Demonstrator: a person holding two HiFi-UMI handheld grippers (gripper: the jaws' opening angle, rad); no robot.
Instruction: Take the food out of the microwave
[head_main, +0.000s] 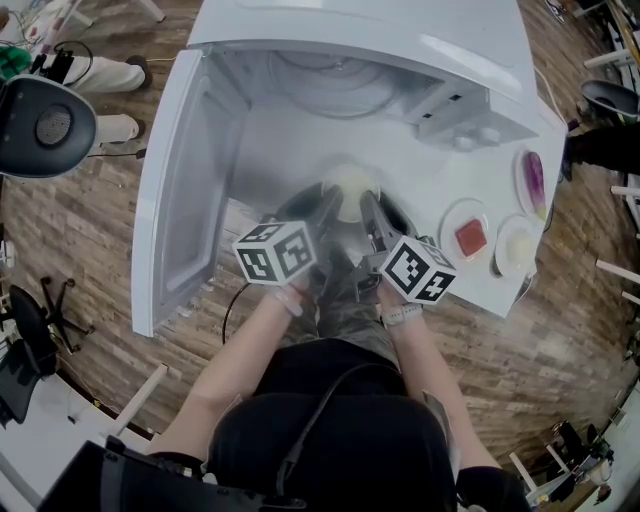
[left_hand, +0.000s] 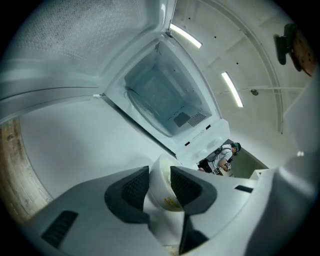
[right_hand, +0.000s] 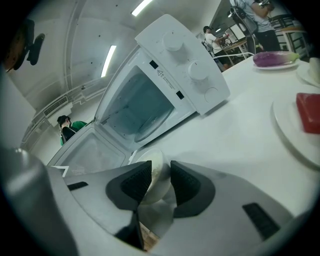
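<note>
The carry-out step looks nearly done. The bowl (head_main: 349, 184) is outside the microwave (head_main: 372, 36), in front of its open cavity and over the white surface (head_main: 440, 175). I cannot tell whether its base rests on the surface or hangs just above it.

The left hand-held gripper (left_hand: 160, 174) has its jaws partly closed on the bowl's rim, 1 ribbed pad inside the wall and 1 outside. The right hand-held gripper (right_hand: 161, 171) pinches the opposite side of the rim the same way. Both jaws stay a wall's thickness apart.

The next move probably calls for setting the bowl level on a bare patch of surface, keeping both sides at equal height, then easing both grips off. The swung-out door (head_main: 185, 190) at the left and the 3 plates (head_main: 468, 236) at the right bound the free space.

The bowl is round, smooth and off-white with a thin wall, likely glazed ceramic or hard plastic, so it may slip against the pads. Its contents are hard to make out. The microwave is glossy white, boxy, with 2 round knobs (right_hand: 186, 55). The surface is matt white and flat. The floor (head_main: 90, 240) is wood plank.
</note>
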